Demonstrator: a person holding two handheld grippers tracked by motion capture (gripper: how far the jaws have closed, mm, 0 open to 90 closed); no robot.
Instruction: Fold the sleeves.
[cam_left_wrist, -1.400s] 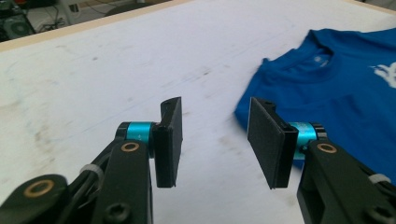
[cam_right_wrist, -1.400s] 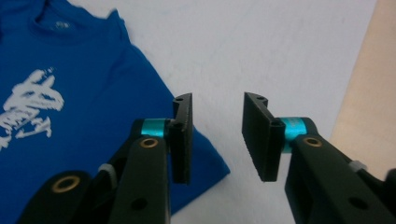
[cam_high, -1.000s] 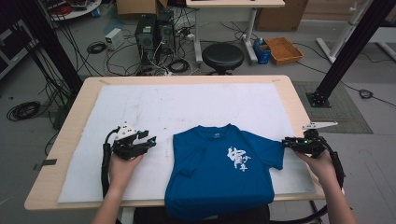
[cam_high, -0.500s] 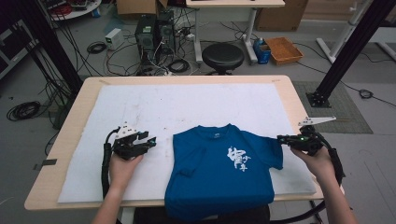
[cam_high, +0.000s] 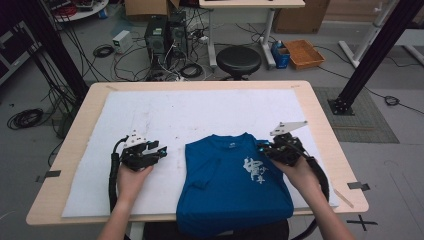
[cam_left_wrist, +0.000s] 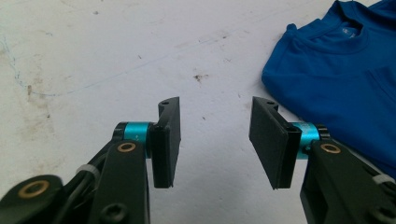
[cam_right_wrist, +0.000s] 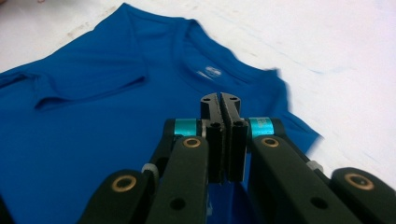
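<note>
Near the front edge of the table (cam_high: 322, 135), on the white mat (cam_high: 200, 112) – blue T-shirt (cam_high: 230, 195), print side up, collar toward the far edge, hem hanging over the front edge. Sleeves not spread flat, both apparently drawn in over the body.

At its right shoulder: right gripper (cam_high: 263, 148), jaws pressed together, apparently with a thin pinch of the right sleeve between the pads. Hard to see the cloth itself inside the grip.

Well off the left side of the T-shirt, over bare mat: left gripper (cam_high: 161, 150), jaws about half open, nothing between them.

Risks from here, as a judgement – thin cloth slipping out of so slight a pinch and leaving a crooked fold; whole T-shirt dragged sideways or further over the front edge, with nothing pinning the left side.
</note>
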